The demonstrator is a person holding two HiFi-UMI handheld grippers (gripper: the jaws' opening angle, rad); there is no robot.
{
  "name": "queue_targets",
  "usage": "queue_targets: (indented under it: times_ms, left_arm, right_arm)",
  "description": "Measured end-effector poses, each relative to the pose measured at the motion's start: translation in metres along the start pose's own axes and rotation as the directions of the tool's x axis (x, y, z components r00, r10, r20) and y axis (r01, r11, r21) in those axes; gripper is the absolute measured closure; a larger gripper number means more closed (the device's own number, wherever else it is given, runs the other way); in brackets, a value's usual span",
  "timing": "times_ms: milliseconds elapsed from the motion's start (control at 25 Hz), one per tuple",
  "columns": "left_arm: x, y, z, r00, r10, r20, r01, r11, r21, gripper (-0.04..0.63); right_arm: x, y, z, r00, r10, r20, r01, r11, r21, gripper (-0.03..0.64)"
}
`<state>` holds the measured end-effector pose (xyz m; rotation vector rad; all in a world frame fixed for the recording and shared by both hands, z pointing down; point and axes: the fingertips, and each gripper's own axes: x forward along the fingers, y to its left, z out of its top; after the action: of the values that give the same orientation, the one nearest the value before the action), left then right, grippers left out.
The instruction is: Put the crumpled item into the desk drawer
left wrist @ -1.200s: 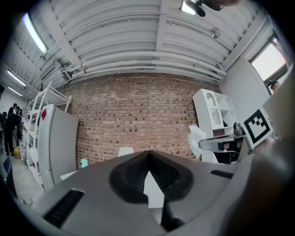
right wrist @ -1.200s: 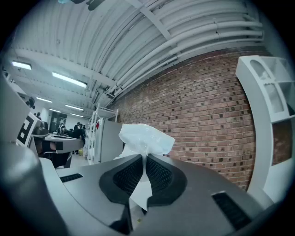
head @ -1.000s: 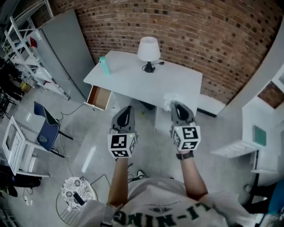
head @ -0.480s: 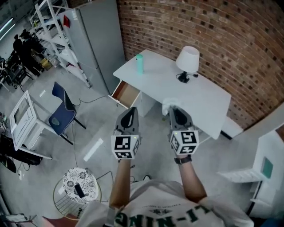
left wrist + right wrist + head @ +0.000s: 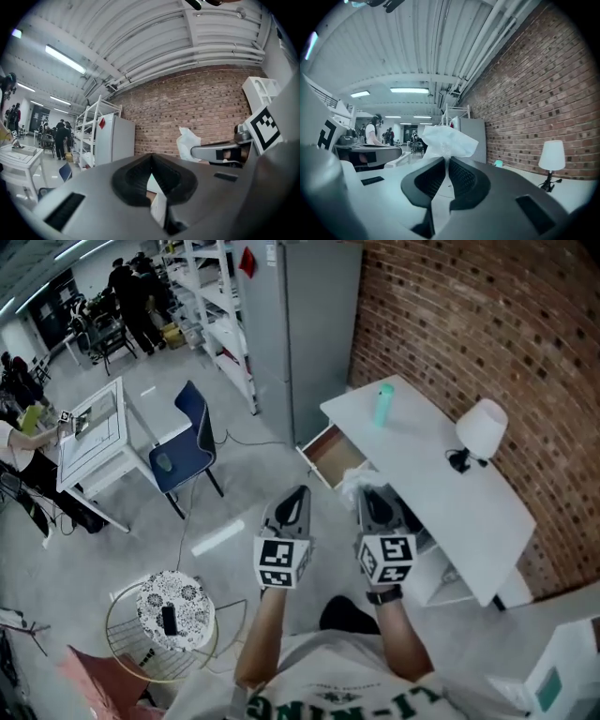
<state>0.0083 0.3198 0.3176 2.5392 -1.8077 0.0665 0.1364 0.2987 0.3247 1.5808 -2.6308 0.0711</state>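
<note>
White shirt [image 5: 323, 688] print reads "LI-NING"; right gripper [image 5: 449, 161] clamped on crumpled, thin white wad [image 5: 446, 140].
Wad sticks out at that gripper's 12 o'clock, near the open brown-lined desk drawer [image 5: 330, 454]; left gripper [image 5: 151, 158] jaws together, empty.

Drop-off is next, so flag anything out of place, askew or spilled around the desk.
Nothing looks wrong. The desk drawer stands pulled open at one end of the white desk, which suits the task. The lamp and teal bottle stand upright, nothing spilled. The crumpled white item is pinched in the right hand-held gripper.
</note>
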Motion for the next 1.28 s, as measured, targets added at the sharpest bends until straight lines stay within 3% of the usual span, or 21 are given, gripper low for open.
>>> queue_targets:
  times_ms: [320,600,880,1280]
  left_arm:
    - [0.027,0.07,-0.009,0.993,0.115,0.014,-0.115,0.993,-0.015,0.594]
    - [0.108,0.135,0.009,0.985,0.171,0.026,-0.17,0.985,-0.043,0.594]
    - [0.213,0.188,0.02,0.984,0.176,0.019,-0.175,0.983,-0.057,0.594]
    - [0.335,0.221,-0.031,0.989,0.111,-0.098,-0.118,0.991,-0.068,0.594]
  right_arm:
    - [0.091,0.031,-0.02,0.99,0.141,-0.029,-0.14,0.99,0.013,0.598]
    - [0.198,0.015,0.001,0.978,0.208,-0.017,-0.207,0.978,0.005,0.598]
    - [0.302,-0.028,0.012,0.977,0.213,-0.031,-0.213,0.977,0.01,0.598]
    - [0.402,-0.099,-0.035,0.981,0.152,-0.125,-0.146,0.988,0.058,0.598]
